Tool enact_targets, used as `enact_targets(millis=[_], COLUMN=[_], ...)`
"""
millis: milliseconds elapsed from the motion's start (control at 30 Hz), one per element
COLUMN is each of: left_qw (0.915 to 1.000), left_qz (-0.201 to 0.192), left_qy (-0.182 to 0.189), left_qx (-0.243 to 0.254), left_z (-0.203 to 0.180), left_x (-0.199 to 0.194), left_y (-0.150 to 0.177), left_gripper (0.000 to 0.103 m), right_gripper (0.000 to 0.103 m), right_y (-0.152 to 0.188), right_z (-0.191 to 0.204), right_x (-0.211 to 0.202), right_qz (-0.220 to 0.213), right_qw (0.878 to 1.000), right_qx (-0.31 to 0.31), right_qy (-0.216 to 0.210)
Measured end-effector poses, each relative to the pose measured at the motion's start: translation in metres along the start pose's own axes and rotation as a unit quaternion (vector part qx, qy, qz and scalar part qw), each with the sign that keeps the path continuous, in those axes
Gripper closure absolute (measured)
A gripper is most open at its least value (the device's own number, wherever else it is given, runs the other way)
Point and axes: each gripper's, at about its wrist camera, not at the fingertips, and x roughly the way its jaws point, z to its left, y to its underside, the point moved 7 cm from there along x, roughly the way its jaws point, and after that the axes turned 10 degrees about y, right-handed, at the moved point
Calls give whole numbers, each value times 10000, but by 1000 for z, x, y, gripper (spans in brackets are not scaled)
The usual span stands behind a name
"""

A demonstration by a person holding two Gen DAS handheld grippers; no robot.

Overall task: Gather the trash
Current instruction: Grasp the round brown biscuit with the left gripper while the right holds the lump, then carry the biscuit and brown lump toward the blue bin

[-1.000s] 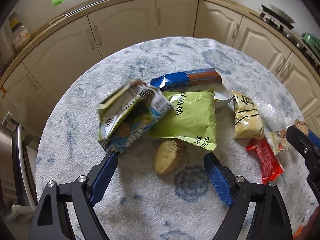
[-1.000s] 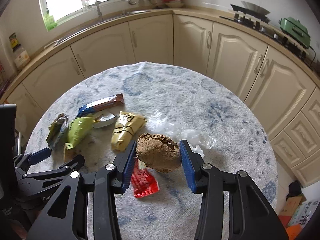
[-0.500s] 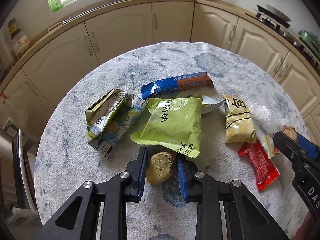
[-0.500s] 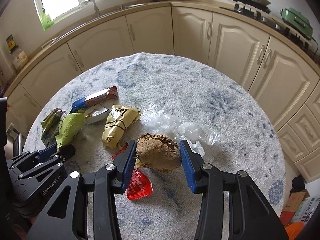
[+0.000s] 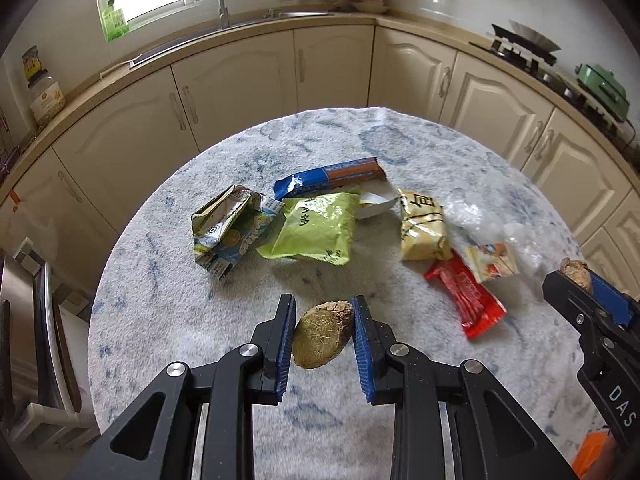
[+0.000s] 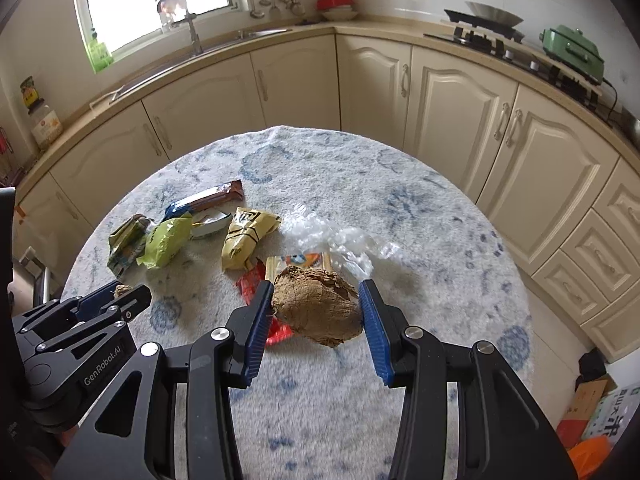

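Blue ribbed fingers (image 5: 285, 340) on black arms flank a yellowish-brown fibrous husk lump (image 5: 322, 334). Beyond them, a white counter (image 5: 160, 300) mottled with blue, and a lime-green foil packet (image 5: 316, 230).

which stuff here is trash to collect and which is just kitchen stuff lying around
Trash:
- small brown lump in left gripper
- bigger brown lump in right gripper
- green packet
- blue wrapper
- yellow packet
- red wrapper
- clear plastic

Not part of it:
- jar
- green cooker
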Motion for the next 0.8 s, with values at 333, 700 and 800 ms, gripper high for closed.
enact_targets(millis=[333, 700, 800], left_qw=[9993, 9925, 9878], left_qz=[-172, -161, -66], left_qy=[164, 483, 650], left_qx=[295, 1112, 1415], left_z=[-37, -129, -166], left_x=[-47, -68, -65], left_y=[24, 57, 69], left_gripper=[79, 79, 79], right_gripper=[59, 59, 59], right_y=[26, 64, 80], right_z=[-31, -107, -141], right_x=[-43, -73, -77], right_qz=[-186, -237, -168], right_qw=[9996, 9957, 9922], right_qx=[185, 798, 1092], right_qy=[122, 409, 570])
